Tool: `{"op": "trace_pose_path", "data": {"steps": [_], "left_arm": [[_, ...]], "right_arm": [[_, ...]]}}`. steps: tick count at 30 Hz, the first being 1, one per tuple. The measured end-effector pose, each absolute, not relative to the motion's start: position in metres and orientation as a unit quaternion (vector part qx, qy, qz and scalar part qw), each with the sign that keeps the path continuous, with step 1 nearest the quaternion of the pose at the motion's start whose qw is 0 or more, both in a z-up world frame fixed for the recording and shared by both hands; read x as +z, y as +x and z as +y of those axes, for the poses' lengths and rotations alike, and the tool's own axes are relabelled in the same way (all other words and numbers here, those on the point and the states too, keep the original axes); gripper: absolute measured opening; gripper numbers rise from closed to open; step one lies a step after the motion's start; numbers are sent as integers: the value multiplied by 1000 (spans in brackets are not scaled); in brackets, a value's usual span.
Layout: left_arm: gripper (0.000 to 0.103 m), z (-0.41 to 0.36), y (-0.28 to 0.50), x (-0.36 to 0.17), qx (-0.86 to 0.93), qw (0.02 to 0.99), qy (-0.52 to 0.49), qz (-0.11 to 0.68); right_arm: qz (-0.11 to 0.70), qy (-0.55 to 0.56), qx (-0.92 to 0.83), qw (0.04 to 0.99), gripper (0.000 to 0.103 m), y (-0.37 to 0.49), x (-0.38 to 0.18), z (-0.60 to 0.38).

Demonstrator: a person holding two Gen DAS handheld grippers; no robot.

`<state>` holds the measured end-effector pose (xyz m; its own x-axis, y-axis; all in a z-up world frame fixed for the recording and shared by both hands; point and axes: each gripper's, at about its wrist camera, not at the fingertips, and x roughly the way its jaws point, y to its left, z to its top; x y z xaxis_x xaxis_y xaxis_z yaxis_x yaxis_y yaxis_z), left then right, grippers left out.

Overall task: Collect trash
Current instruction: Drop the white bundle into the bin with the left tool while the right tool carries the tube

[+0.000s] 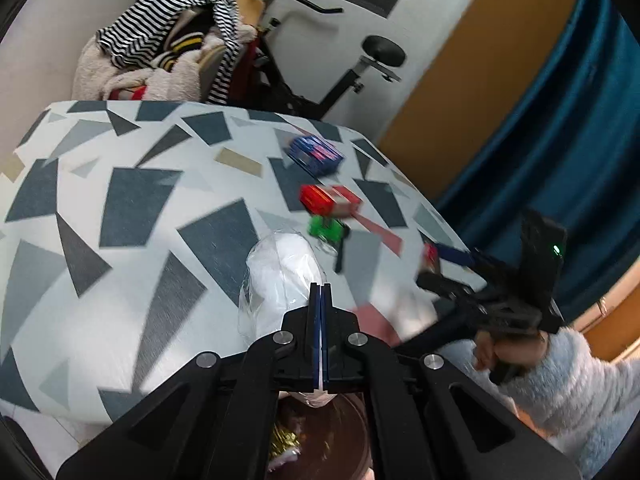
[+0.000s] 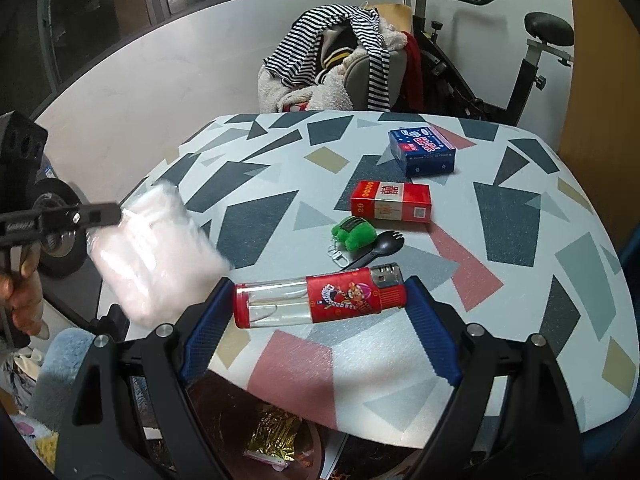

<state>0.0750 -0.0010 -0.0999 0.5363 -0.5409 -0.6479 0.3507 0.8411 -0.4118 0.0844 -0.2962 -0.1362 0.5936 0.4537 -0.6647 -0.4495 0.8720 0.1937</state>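
Left wrist view first: my left tool point(image 1: 321, 292) has its fingers pressed together on the edge of a clear plastic bag point(image 1: 276, 276) stuffed with something white, so the bag hangs forward off the fingertips over the near edge of the patterned worktop point(image 1: 132, 200). Beneath the tool I see the brown trash bin point(image 1: 336, 432), with a gold wrapper point(image 1: 284, 440) already lying inside. I judge the pinch on the film is chosen because the bag is soft and bulky; gripping a fold lets it dangle free and drop cleanly once released over the bin. The frame is motion-blurred, so finer detail of the grip escapes me. To the right, my right tool point(image 1: 430, 270) reaches toward the worktop's near edge.

Right wrist view: the right tool point(image 2: 320, 316) has its blue-padded fingers wide apart, straddling a red-and-clear lighter point(image 2: 320, 298) that lies on its side at the worktop edge; the pads seem not yet to touch it. Lined up along the lighter's length, the fingers would close on its two ends. Beyond lie a black spork point(image 2: 372, 250), a green plush keychain point(image 2: 354, 234), a red box point(image 2: 392, 202) and a blue box point(image 2: 422, 152), well apart from the bag, which the left tool carries at the left of this view.
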Motion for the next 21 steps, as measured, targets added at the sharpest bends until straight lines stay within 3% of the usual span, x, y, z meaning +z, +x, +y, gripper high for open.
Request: {"op": "trace_pose_path", "data": {"steps": [9,21], "left_arm": [[1,-23,16,-130,-288,846,-97,439],[1,-36,5,-199,-266,819,-66,503]], "right_arm": [[366,-8,266,892,84,55,-131,-292],[384,-10,269,883,84,34,-146,-289]]}}
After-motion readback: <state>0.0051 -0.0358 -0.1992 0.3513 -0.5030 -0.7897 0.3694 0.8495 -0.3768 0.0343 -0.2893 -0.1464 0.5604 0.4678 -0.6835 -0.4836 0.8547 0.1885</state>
